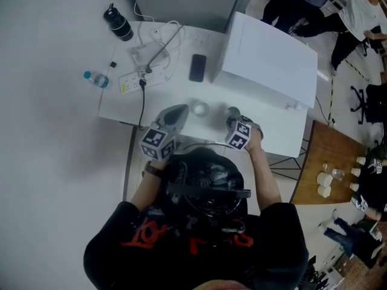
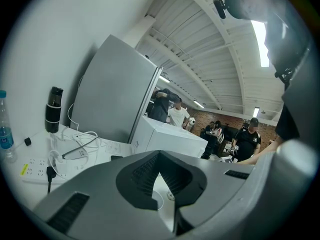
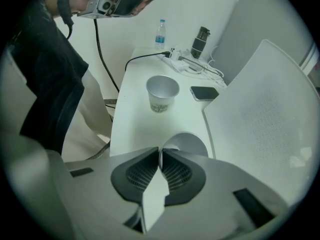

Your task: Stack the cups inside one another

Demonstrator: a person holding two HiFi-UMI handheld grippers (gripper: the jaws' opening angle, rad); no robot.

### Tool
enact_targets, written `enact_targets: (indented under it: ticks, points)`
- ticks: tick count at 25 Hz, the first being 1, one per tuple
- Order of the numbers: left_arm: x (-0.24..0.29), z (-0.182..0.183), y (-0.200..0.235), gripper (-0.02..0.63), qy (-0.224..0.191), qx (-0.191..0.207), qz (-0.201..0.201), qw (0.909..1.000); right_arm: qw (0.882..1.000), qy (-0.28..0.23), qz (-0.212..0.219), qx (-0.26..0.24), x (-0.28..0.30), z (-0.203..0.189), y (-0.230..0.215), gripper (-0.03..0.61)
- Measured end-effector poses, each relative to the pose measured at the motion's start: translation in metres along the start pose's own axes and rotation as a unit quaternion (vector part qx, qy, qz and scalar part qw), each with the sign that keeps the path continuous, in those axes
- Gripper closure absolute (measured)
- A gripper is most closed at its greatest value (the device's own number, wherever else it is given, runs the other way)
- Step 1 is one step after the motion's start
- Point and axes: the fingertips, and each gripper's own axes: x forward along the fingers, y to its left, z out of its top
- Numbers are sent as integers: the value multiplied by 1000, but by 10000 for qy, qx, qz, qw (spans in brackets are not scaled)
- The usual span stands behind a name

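Observation:
Two paper cups are on the white table (image 1: 175, 95). One cup (image 1: 199, 109) (image 3: 162, 93) stands upright and free at the table's near middle. My right gripper (image 1: 234, 118) (image 3: 160, 153) is shut on the rim of the other cup (image 3: 186, 144), pinching its wall just right of the free cup. My left gripper (image 1: 179, 112) (image 2: 160, 156) hovers left of the free cup, its jaw tips together with nothing between them. Through the gap below its tips only a sliver of table shows.
A large white box (image 1: 266, 59) fills the table's right side, close to my right gripper. A black phone (image 1: 197, 67), a power strip (image 1: 136, 80) with cables, a water bottle (image 1: 97, 78) and a black flask (image 1: 118, 24) lie at the back left. People stand beyond.

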Motion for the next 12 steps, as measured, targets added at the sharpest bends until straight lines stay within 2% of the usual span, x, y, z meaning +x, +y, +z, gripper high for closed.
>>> enact_targets:
  ticks: [12]
  points:
    - [2,1,-4,611,-5,13,-67,10000,9994,-284,-199,5,-30,-14,-10,548]
